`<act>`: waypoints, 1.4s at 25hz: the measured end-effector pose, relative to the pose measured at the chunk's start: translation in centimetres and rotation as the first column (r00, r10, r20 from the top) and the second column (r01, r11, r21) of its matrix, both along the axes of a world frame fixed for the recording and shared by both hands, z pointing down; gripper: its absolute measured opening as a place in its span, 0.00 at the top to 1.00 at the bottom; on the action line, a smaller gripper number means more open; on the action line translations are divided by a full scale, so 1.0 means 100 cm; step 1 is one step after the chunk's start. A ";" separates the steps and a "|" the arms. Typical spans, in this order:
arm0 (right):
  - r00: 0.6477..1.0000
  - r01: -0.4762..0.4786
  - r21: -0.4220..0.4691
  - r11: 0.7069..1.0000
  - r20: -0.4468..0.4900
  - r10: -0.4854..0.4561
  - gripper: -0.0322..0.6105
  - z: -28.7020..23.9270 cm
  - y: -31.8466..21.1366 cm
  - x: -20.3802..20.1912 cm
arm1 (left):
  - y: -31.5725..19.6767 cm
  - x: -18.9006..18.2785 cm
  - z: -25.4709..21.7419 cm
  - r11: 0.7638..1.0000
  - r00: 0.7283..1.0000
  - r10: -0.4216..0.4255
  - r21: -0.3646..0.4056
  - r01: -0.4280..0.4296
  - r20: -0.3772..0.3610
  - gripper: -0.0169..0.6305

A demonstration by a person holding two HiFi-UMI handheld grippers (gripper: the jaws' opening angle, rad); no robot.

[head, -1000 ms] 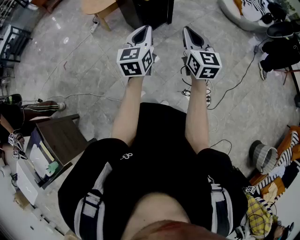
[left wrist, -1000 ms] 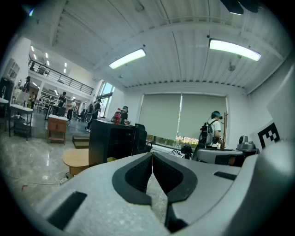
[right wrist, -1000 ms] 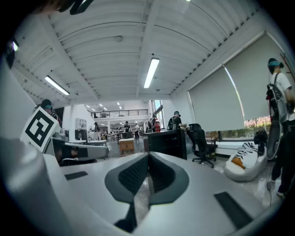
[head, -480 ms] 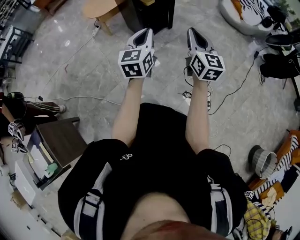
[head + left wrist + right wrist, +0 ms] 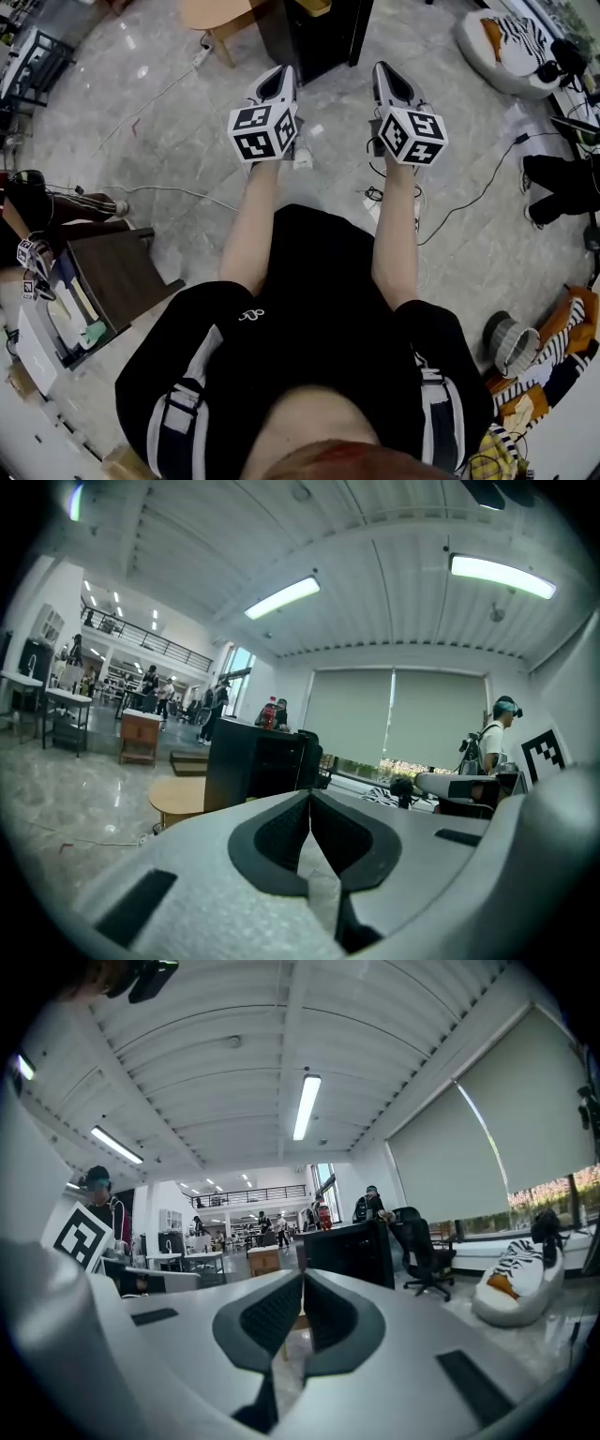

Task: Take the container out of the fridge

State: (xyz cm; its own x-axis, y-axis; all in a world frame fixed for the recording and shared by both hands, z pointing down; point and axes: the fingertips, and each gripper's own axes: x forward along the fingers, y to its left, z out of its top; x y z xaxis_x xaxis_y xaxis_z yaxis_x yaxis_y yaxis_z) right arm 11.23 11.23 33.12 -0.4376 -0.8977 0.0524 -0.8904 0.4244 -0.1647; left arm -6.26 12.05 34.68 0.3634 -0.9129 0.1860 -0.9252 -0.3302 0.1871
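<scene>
A low black fridge point(image 5: 314, 28) stands on the floor ahead, door closed; it also shows in the left gripper view as a black fridge point(image 5: 253, 766) and in the right gripper view as a black fridge point(image 5: 352, 1251). No container is visible. A red bottle point(image 5: 271, 712) stands on its top. My left gripper point(image 5: 277, 77) and right gripper point(image 5: 384, 73) are held side by side in front of me, pointing at the fridge and well short of it. The left gripper point(image 5: 309, 794) has its jaws together with nothing between them, as does the right gripper point(image 5: 302, 1274).
A round wooden table point(image 5: 220, 14) stands left of the fridge. Cables point(image 5: 450, 202) and a white power strip point(image 5: 302, 159) lie on the tiled floor. A dark side table point(image 5: 117, 277) is at my left, a beanbag point(image 5: 502, 37) far right, a bin point(image 5: 511, 342) lower right.
The fridge and the wooden table have come closer and lower in the head view as I moved forward. Both grippers stay shut and level.
</scene>
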 end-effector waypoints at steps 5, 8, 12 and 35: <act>1.000 0.000 -0.018 1.000 -0.030 -0.001 0.93 0.015 -0.051 -0.002 | -0.059 0.004 0.013 1.000 1.000 0.024 -0.004 -0.024 -0.018 0.96; 0.999 -0.006 -0.030 1.000 -0.044 0.004 0.93 0.021 -0.096 0.004 | -0.108 0.007 0.023 1.000 0.999 0.023 -0.020 -0.023 -0.029 0.96; 1.000 -0.025 -0.037 0.999 -0.010 0.025 0.93 0.021 -0.163 0.008 | -0.176 0.008 0.026 0.999 0.999 0.038 -0.032 -0.039 -0.021 0.96; 0.998 0.056 -0.290 0.955 0.007 -0.056 0.93 0.134 -0.369 -0.033 | -0.382 0.008 0.118 0.964 0.999 0.044 -0.261 -0.041 0.007 0.96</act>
